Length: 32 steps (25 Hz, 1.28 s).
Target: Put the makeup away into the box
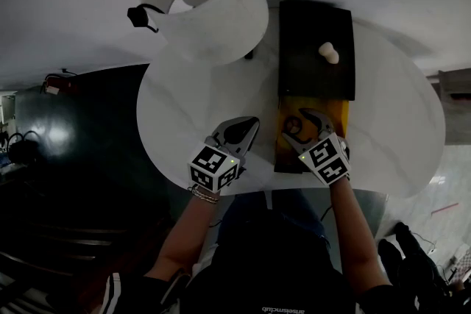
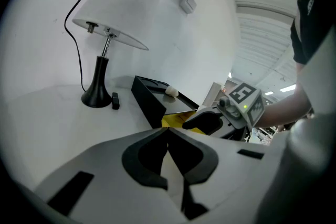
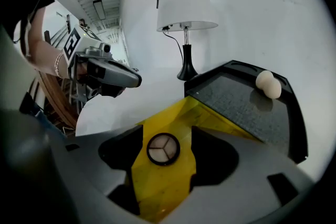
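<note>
The right gripper (image 1: pixel 305 121) has its jaws spread around the round compact (image 3: pixel 163 149) lying in the yellow box (image 3: pixel 164 189) (apparently let go there), while the left gripper (image 1: pixel 243 130), clenched empty, hovers clear at left.

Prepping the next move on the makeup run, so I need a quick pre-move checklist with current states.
1. Right gripper jaws open: ok.
2. Round black-rimmed compact lies on the yellow panel, between the right jaws with the pads off it: ok.
3. Left gripper shut and empty, beside the box: ok.
4. Cream makeup sponge lies in the black grey-lined box: ok.
5. Other makeup left on the round white table: cannot tell.
</note>
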### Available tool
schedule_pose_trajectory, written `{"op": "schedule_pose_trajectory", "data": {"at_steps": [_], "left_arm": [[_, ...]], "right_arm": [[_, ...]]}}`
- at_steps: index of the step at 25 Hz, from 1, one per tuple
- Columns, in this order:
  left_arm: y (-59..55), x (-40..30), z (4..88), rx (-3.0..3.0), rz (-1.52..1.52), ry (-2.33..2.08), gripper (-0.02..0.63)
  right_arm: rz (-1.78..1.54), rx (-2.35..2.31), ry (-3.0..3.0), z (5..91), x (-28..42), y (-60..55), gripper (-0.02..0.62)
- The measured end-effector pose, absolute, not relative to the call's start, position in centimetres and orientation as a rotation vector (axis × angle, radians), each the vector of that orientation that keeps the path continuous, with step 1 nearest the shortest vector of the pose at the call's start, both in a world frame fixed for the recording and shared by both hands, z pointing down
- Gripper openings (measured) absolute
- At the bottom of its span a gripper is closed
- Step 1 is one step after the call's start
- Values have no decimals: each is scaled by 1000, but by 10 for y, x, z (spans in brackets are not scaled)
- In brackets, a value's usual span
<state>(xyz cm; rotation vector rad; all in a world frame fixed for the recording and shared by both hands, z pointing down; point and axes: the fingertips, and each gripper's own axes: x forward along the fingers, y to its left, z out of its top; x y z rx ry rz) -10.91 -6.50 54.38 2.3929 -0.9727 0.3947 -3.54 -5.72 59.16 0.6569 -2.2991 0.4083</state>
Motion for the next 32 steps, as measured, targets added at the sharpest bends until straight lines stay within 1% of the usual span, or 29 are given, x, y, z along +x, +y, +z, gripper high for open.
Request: {"op": "schedule_pose_trajectory", "data": {"at_steps": [5, 6, 7, 9, 10, 13, 21, 32], "left_arm": [[-67, -107, 521, 2399, 359, -1035, 17], [-68, -107, 515, 2403, 345, -1053, 17], [-69, -105, 509, 2411, 333, -1071, 16], [-71, -101, 499, 2429, 319, -1104, 17], [-71, -99, 495, 2437, 313, -1116, 17], [-67, -89, 489, 2457, 309, -1130, 16], [-48, -79, 470, 2495, 305, -1195, 17], [-21, -89, 450, 2552, 278, -1137, 17]], "right_arm": [[354, 710, -2351, 561, -27, -60, 291], [348, 718, -2371, 555, -26, -60, 278], [340, 726, -2390, 548, -24, -60, 251], [305, 733, -2423, 538, -21, -60, 173], [284, 725, -2437, 535, -21, -58, 160], [250, 673, -2480, 528, -22, -50, 148], [208, 651, -2578, 498, -17, -31, 72], [202, 815, -2626, 454, -4, -22, 32]]}}
